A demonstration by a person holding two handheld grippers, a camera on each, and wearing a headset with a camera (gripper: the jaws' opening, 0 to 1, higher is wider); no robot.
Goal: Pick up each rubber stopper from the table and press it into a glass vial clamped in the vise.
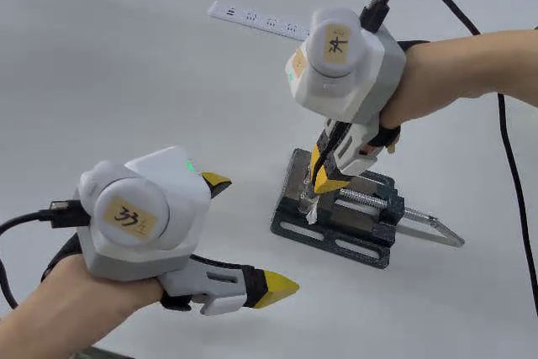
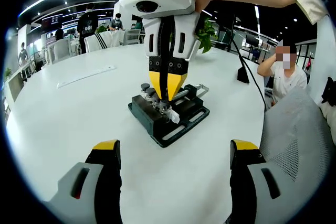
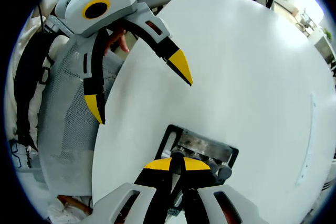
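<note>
R gripper [image 1: 324, 182] jaws together atop clear glass vial [image 1: 308, 205] in vise [image 1: 370, 218] — L gripper [image 1: 250, 233] spread wide.

head view: up high, looking forward and down at the desk [image 1: 126, 65], vise [image 1: 336, 220] around 4 o'clock.
left gripper view: low over the desk, a bit back, vise dead centre.
right gripper view: super close, staring steeply down, vise at 6 o'clock.
shared: vise in all three; left gripper [image 3: 143, 99] and right gripper [image 2: 168, 90] see each other.
</note>
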